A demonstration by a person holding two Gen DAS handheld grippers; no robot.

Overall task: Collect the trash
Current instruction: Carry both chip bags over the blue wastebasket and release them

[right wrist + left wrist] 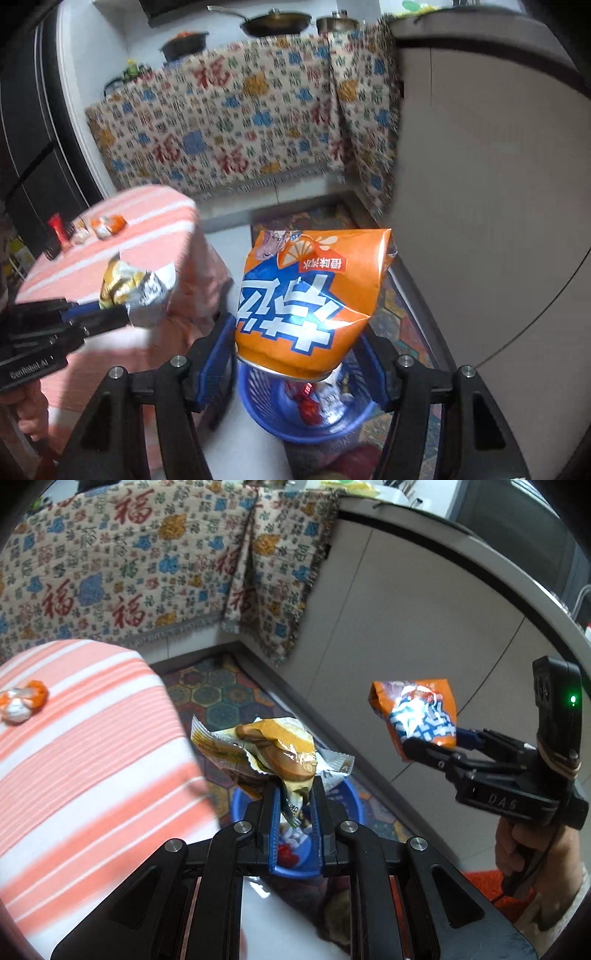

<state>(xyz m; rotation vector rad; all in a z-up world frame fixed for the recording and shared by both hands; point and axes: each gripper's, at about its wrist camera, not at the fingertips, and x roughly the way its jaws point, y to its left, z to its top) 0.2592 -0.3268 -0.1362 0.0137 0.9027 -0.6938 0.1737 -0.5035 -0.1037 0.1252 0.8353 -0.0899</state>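
My left gripper (293,806) is shut on a crumpled yellow and brown wrapper (275,751), held in the air over a blue plastic basket (349,799) on the floor. Further right, my right gripper (432,743) is shut on an orange snack bag (417,710). In the right wrist view that orange bag (310,295) sits between the fingers of the right gripper (299,356), above the blue basket (280,432), which holds red and white trash. The left gripper (123,314) shows at the left with its wrapper (138,288).
A table under a pink striped cloth (92,746) stands on the left, with a crumpled orange and white wrapper (24,703) on it. More wrappers (107,225) and a red packet (58,229) lie there too. A patterned cloth (129,565) hangs behind; a white cabinet (424,627) is on the right.
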